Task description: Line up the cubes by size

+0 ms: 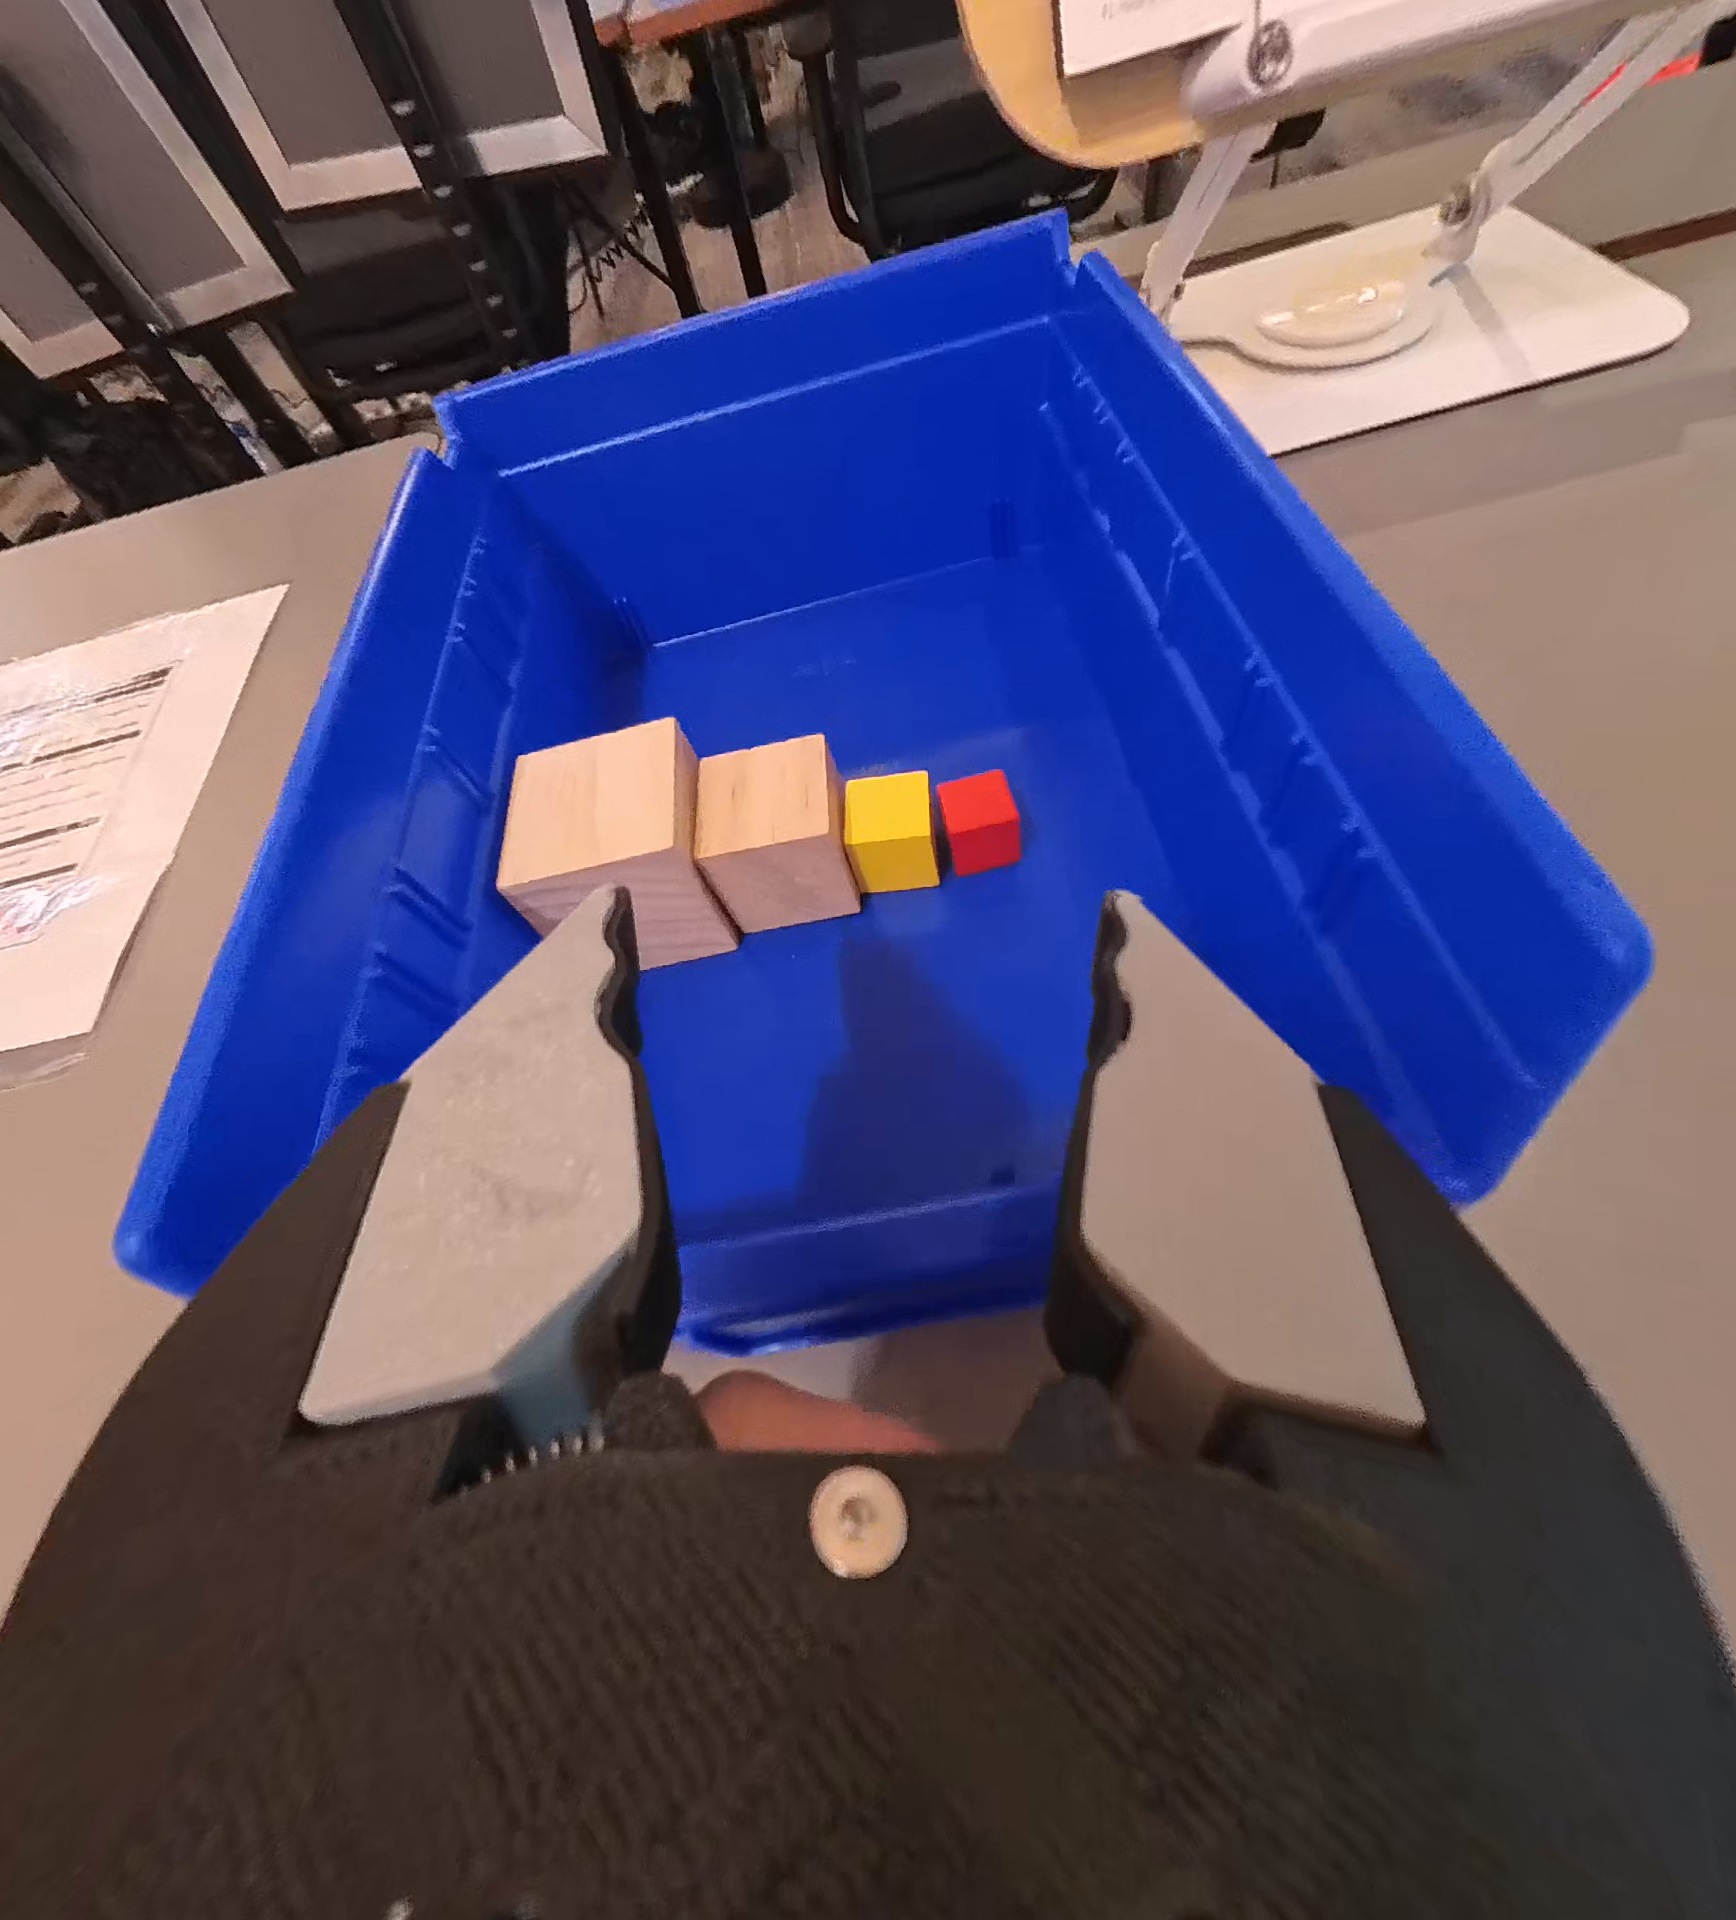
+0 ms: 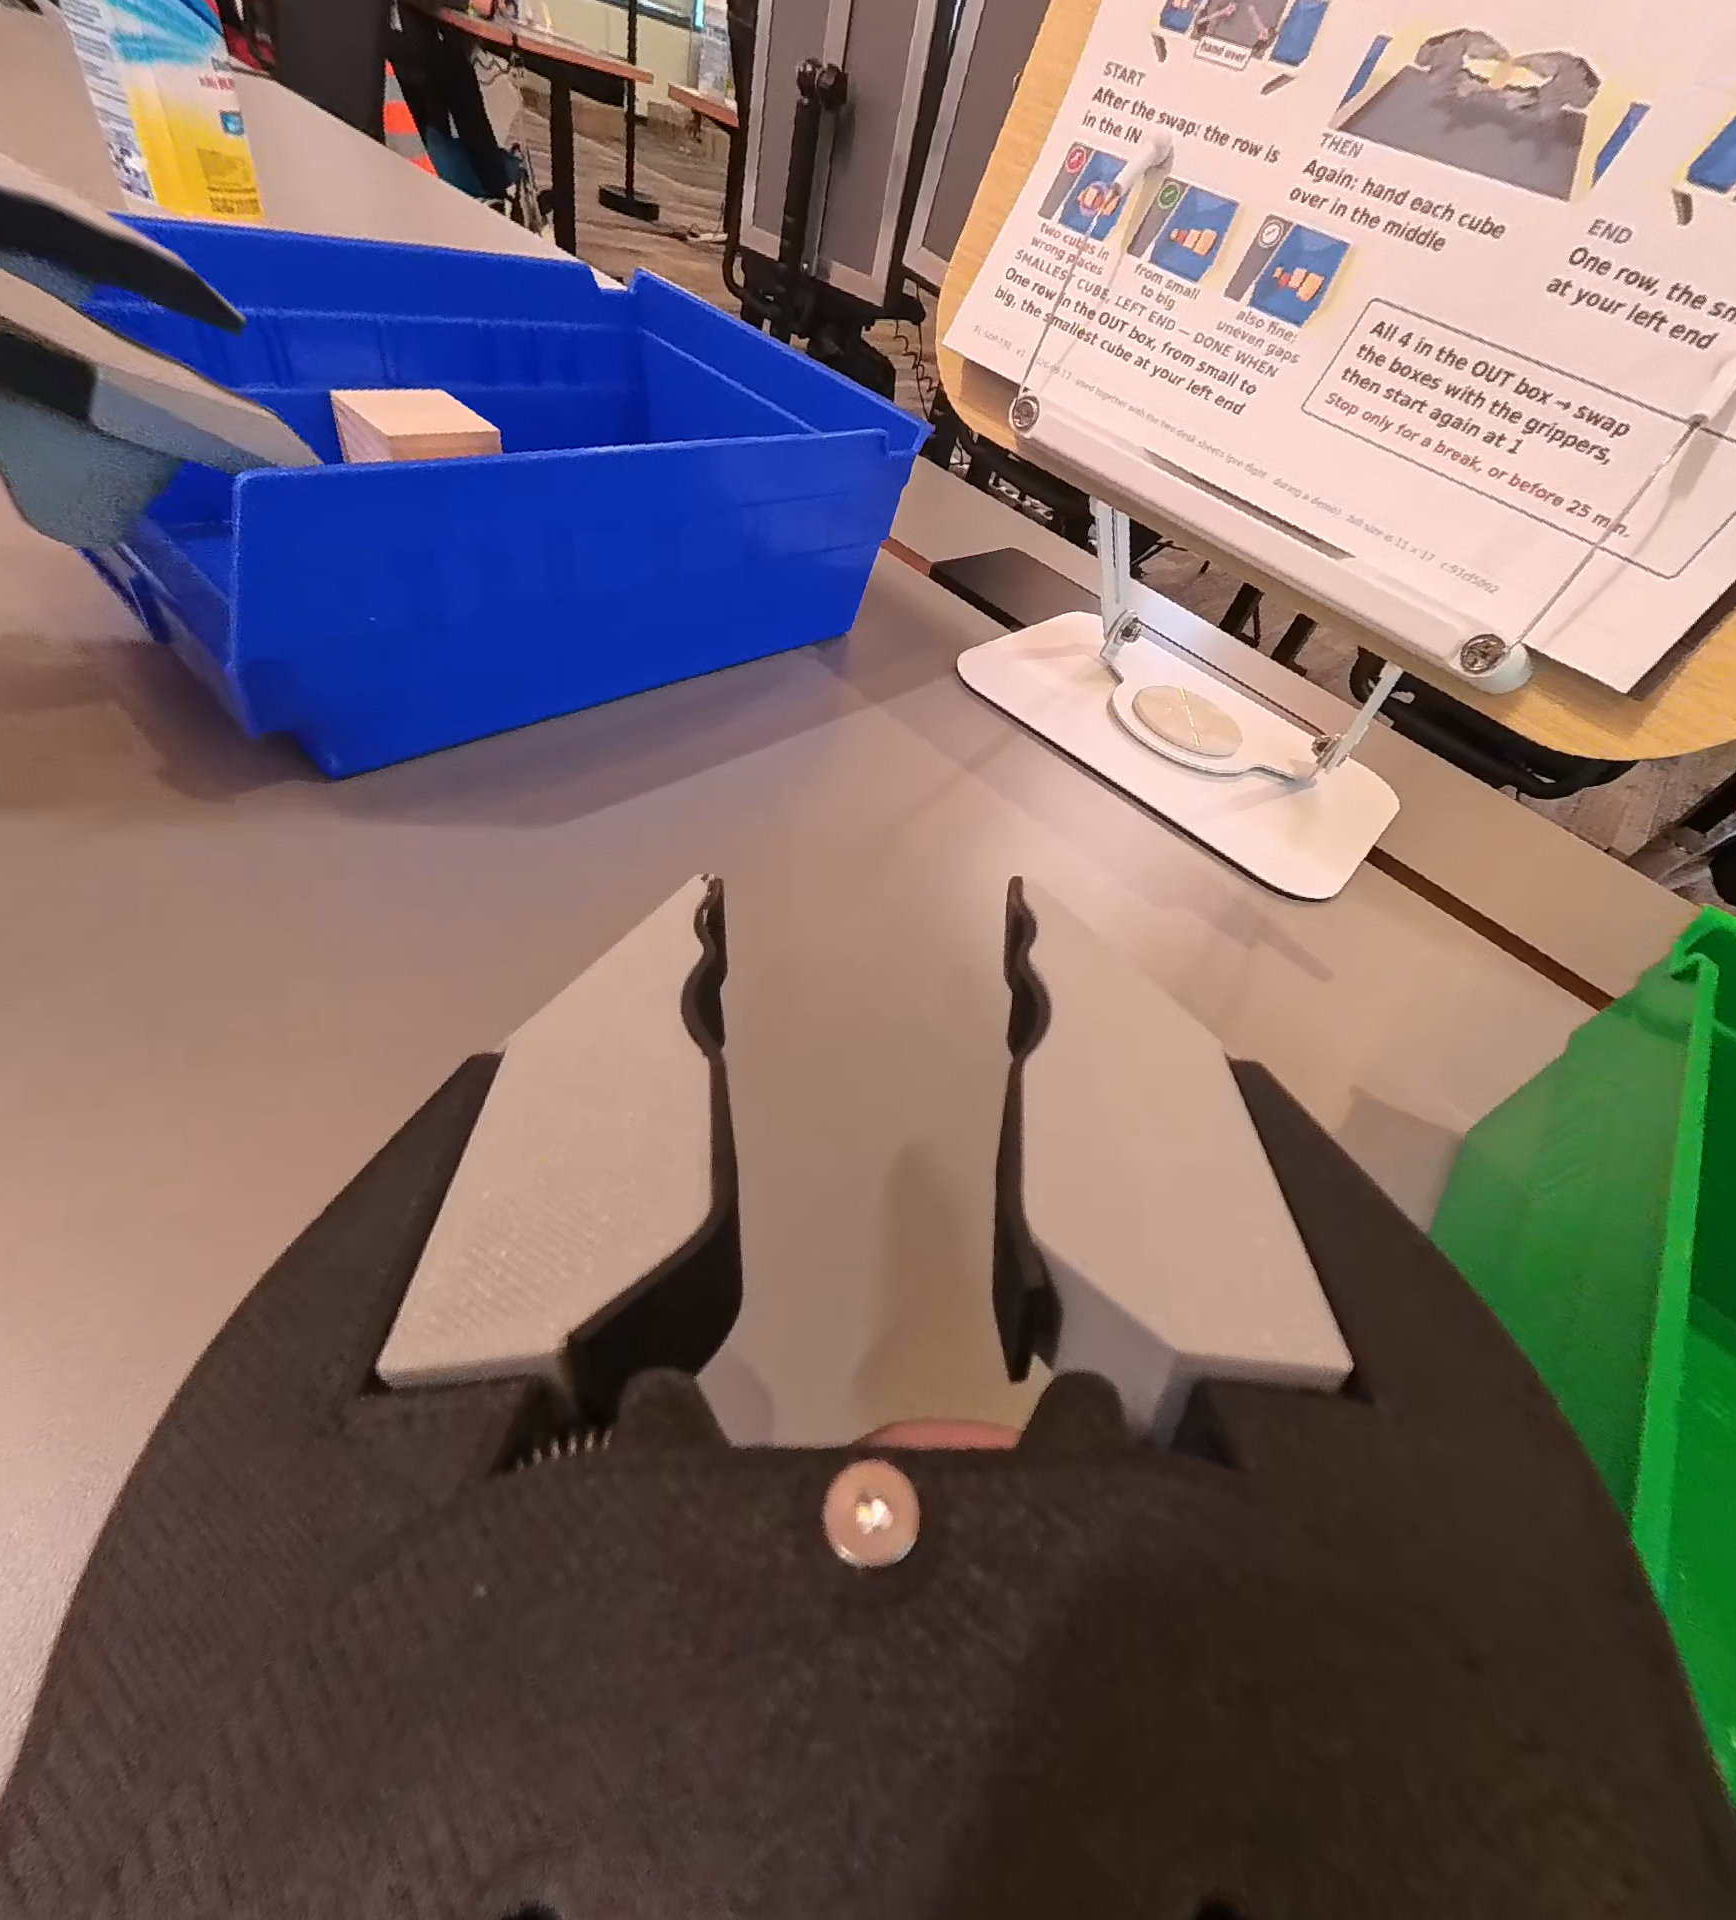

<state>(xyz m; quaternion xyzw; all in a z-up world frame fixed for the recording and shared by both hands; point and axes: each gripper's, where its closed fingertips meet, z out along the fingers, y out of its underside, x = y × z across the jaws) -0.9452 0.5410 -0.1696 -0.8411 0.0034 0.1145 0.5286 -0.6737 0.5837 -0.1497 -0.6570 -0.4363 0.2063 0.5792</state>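
A: Where do the cubes sit?

B: All four on the floor of the blue bin (image 1: 1259,665), in one row across it, about midway between its near and far walls. Large wooden cube (image 1: 599,821) toward the bin's left wall, then the smaller wooden cube (image 1: 765,821), yellow cube (image 1: 890,826), red cube (image 1: 980,819). The first three touch or nearly so; a slim gap before red.

A: Row's long axis?

B: Crosswise to the left gripper (image 1: 859,904), which hangs over the bin's near end, pointing inward. Jaws spread wide, nothing between them. The row lies just ahead of the tips; its left fingertip (image 1: 599,935) overlaps the big cube's near face in view. Contact, I cannot tell.

A: The other one?

B: Right gripper (image 2: 862,894) is well apart, over the bare desk (image 2: 428,935) between the blue bin and a green bin (image 2: 1674,1299) by the desk's right edge. Parted, empty. Left is plainly nearer.

A: State of the cubes?

B: Upright, square to each other, descending in size left to right. My guess: ordering done, or one nudge left.
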